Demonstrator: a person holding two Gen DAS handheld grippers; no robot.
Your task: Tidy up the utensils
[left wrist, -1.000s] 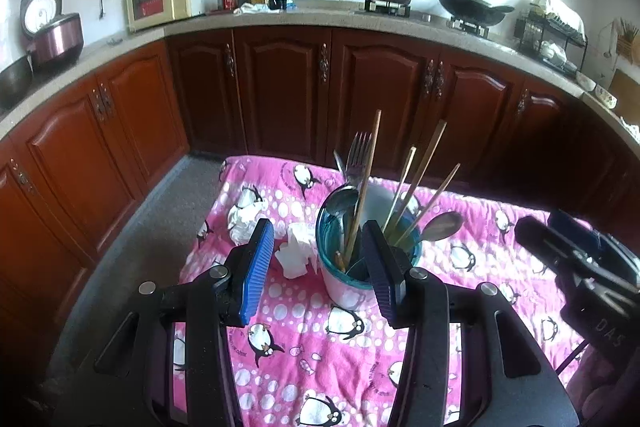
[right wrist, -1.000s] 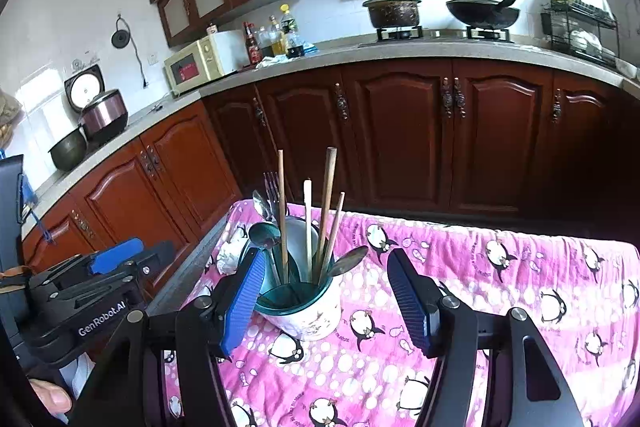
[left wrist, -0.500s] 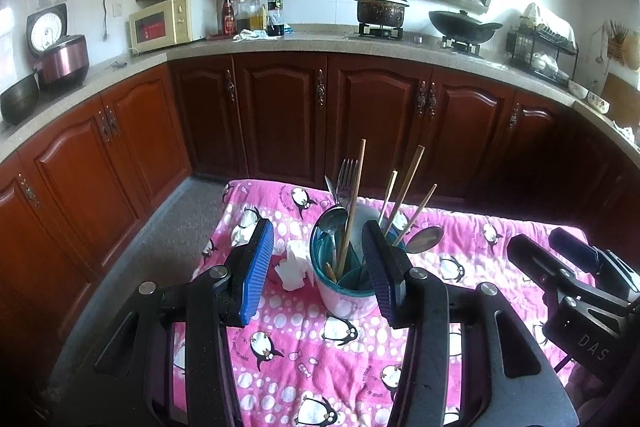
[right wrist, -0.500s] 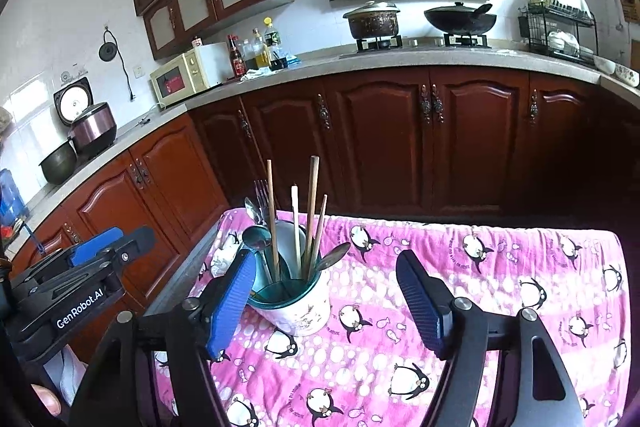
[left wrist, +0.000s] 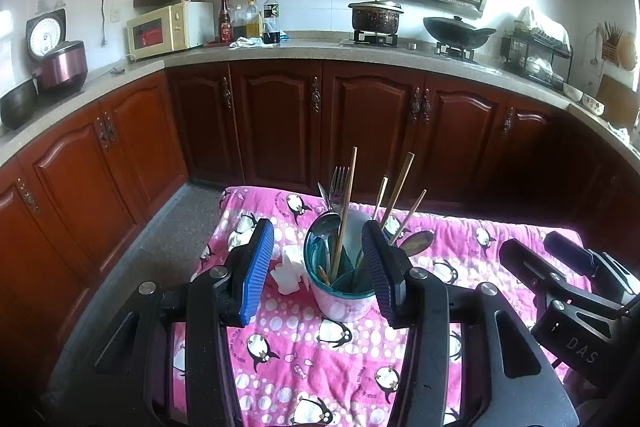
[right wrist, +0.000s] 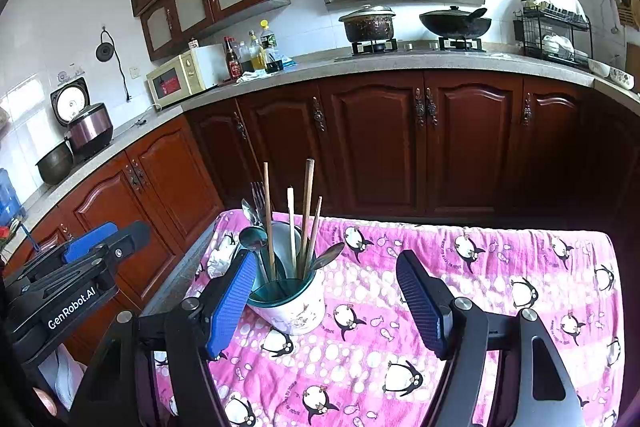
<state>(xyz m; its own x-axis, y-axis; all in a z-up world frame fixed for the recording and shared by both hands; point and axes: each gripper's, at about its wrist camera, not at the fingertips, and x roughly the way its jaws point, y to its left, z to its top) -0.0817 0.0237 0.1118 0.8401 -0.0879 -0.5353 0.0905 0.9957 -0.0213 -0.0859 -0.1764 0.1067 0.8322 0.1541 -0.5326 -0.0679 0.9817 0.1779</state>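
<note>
Both pairs of fingers stand apart and hold nothing: the left gripper [left wrist: 318,267] hangs just short of the cup [left wrist: 342,291], the right gripper [right wrist: 326,301] off to its side. The cup sits on the pink cloth [right wrist: 460,291] over the table, with chopsticks [right wrist: 308,211], spoons [right wrist: 253,239] and a fork [left wrist: 339,183] standing in it. Everything looks stowed, so I would keep clear of those leaning sticks; a brush could tip the cup.

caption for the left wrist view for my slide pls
Open left gripper facing a utensil holder of chopsticks, fork and spoons on a pink penguin cloth, right gripper alongside.
</note>
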